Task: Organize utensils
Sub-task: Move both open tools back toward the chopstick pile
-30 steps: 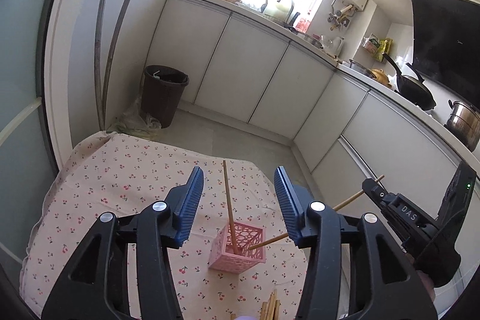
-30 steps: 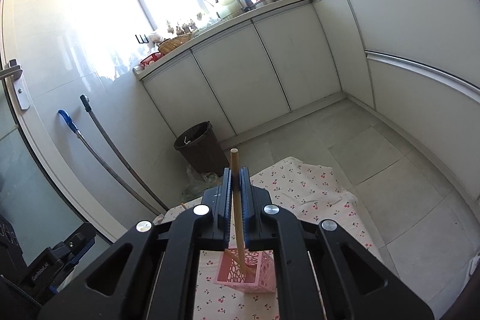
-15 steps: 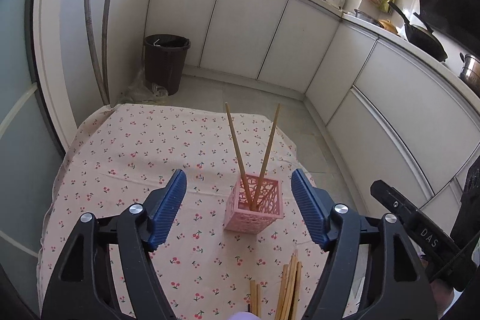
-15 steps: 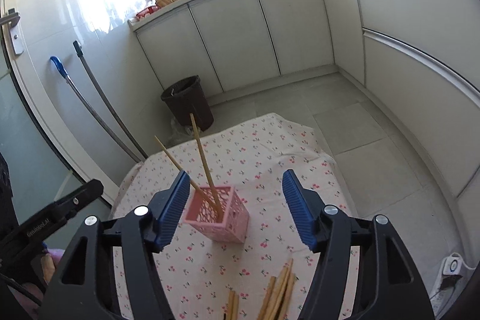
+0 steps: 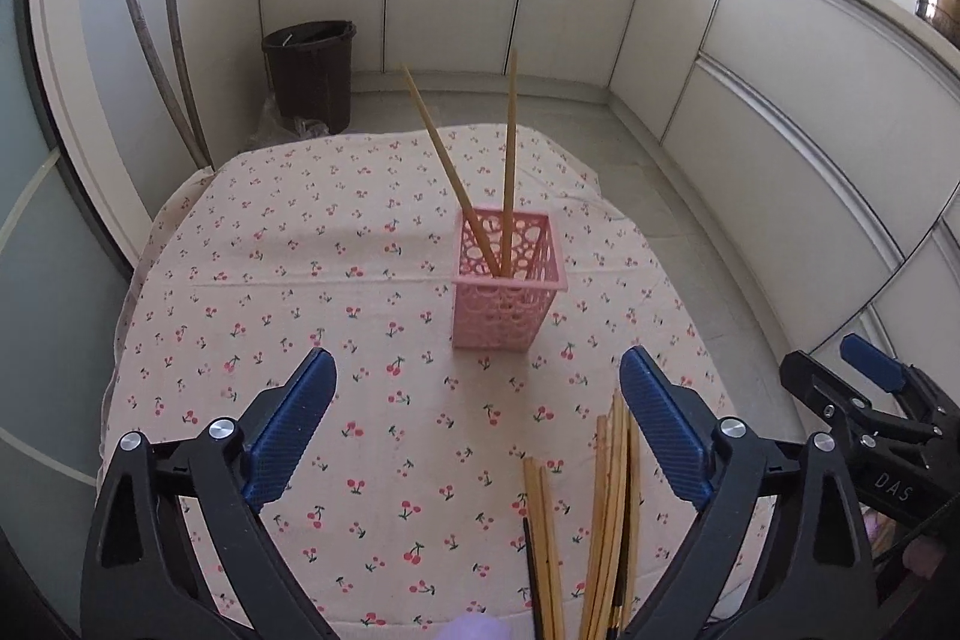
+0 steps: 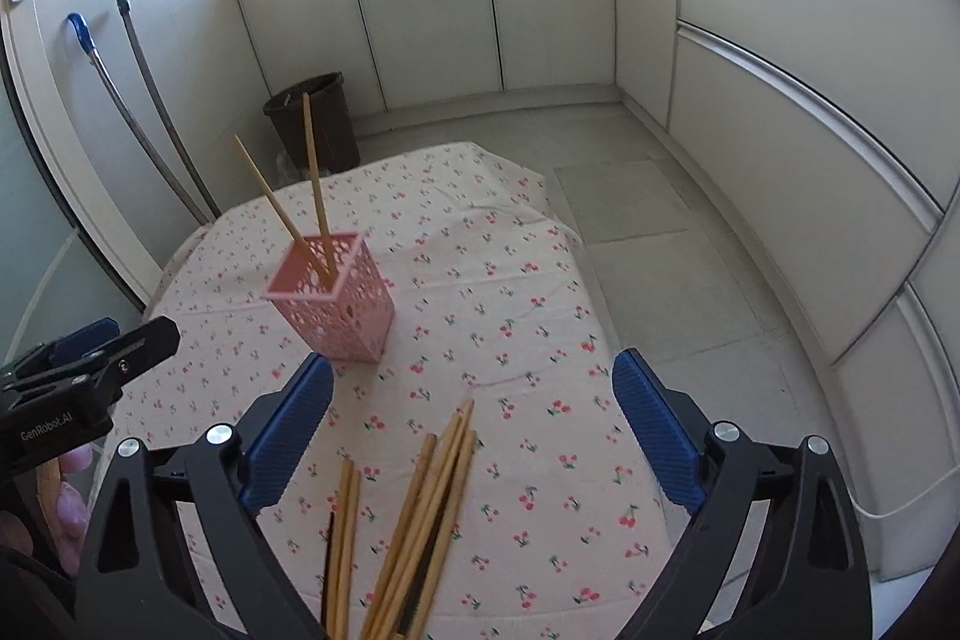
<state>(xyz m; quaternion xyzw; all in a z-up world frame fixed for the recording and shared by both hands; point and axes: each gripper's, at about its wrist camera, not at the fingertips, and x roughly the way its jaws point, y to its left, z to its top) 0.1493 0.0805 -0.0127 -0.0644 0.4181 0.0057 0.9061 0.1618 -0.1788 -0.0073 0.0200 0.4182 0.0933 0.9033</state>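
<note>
Two chopsticks in, plenty left on the table

Both grippers, left gripper and right gripper, have just been opening and gape wide, empty, over loose chopsticks. Two chopsticks lean in the pink basket on the cherry-print cloth.

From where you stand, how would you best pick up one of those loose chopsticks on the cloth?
Probably from above, fingers straddling one stick's far tip. The loose chopsticks lie flat in a bundle on the cherry cloth, fanning apart only at the tips nearest the pink basket.
</note>
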